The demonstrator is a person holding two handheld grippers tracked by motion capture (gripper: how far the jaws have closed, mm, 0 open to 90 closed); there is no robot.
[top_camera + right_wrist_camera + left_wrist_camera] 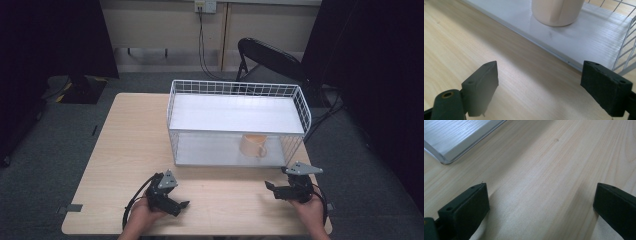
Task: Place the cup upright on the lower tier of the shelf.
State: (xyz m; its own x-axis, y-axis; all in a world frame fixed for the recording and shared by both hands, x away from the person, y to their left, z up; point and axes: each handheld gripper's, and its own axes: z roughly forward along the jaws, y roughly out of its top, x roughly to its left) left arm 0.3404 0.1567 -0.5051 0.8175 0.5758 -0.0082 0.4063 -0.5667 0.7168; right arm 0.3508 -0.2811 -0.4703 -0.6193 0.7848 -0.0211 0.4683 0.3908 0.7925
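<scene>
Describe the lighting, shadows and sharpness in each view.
High view: evenly lit table, dark surroundings, cup slightly soft. Left gripper view: a pale sheen on the wood between the open jaws, which are blurred. Right gripper view: the rack casts a soft shadow on the table; jaws blurred too.

No readable text, label, brand, number or sign appears on any surface in these three views

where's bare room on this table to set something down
Left of the rack, the table is bare to its edge. The top shelf is bare too. The lower shelf is free left of the mug. The front strip is tighter, with the left tool and right tool on it.
</scene>
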